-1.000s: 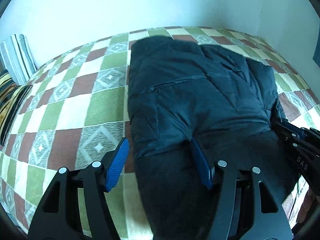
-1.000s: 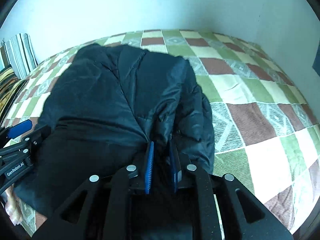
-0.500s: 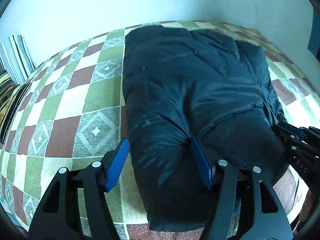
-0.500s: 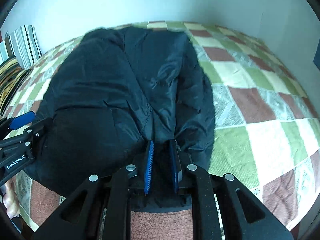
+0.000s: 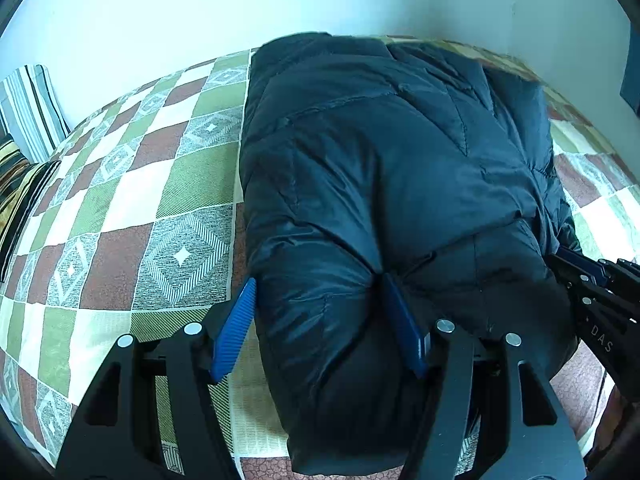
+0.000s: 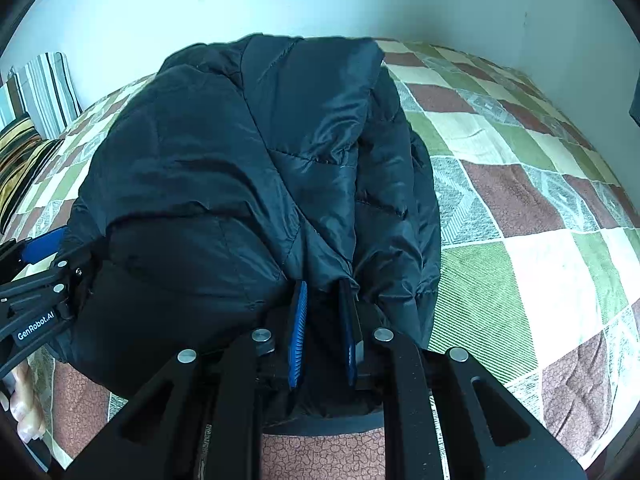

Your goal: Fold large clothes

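Jacket [image 5: 392,184] status: dark puffy quilted piece, bunched into a thick folded bundle, lying on the bed over the checkered bedspread [image 5: 120,216] (green, maroon, cream and grey diamond squares). Its near end sits at the front edge of the bed, far end runs toward the pale wall [image 5: 200,12].

Left gripper [image 5: 320,322]: jaws stand wide but both blue pads press into the fabric, so it is clamped on a fat roll of the jacket's left near corner. The left pad lies along the outer side of the bundle, just above the bedspread; the right pad is sunk into a crease where the fabric puckers.

Right gripper [image 6: 324,330]: jaws close together, pinching a thinner fold at the jacket's right near edge. Fabric gathers into a tight pleat right at the pad tips; more dark cloth fills the gap lower down between the fingers.

Cross-views: each gripper shows at the edge of the other's camera, at opposite sides of the bundle's near end. A bit of the person's hand [image 6: 24,404] is visible at the lower left of the right wrist view, under the left gripper's body.

Striped pillows [image 5: 28,120] sit stacked at the far left against the wall, well apart from the jacket. Right side of the bedspread lies bare beside the bundle.
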### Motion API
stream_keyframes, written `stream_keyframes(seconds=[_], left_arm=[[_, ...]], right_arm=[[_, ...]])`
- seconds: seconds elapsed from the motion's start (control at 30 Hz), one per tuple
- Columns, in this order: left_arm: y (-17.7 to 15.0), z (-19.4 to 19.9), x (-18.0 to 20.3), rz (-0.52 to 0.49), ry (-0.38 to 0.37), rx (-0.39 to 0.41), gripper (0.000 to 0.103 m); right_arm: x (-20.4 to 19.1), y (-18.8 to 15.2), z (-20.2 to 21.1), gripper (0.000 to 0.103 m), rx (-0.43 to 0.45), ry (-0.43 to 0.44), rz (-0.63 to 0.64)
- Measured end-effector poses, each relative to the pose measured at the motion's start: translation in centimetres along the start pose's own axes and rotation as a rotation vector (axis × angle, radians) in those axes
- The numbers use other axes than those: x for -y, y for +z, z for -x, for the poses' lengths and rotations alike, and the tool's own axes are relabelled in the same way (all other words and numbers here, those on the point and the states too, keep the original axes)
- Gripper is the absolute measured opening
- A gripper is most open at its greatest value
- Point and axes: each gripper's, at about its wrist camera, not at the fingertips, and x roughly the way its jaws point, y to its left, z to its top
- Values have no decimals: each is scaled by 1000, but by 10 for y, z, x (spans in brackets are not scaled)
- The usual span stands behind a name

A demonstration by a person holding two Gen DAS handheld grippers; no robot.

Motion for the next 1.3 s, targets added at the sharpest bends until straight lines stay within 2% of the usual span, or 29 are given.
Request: stream_keyframes(seconds=[0.27,0.47,0.77,1.3], left_arm=[[10,29,-4,4,24,36,64],[28,35,-15,29,28,57,64],[40,26,-21,31,43,41,64],[74,4,-19,24,24,38,64]], right_arm=[[3,14,37,17,71,-7,5],[6,44,59,17,126,-1,-5],[-4,78,43,17,104,15,-7],[-7,96,17,17,78,8,-17]])
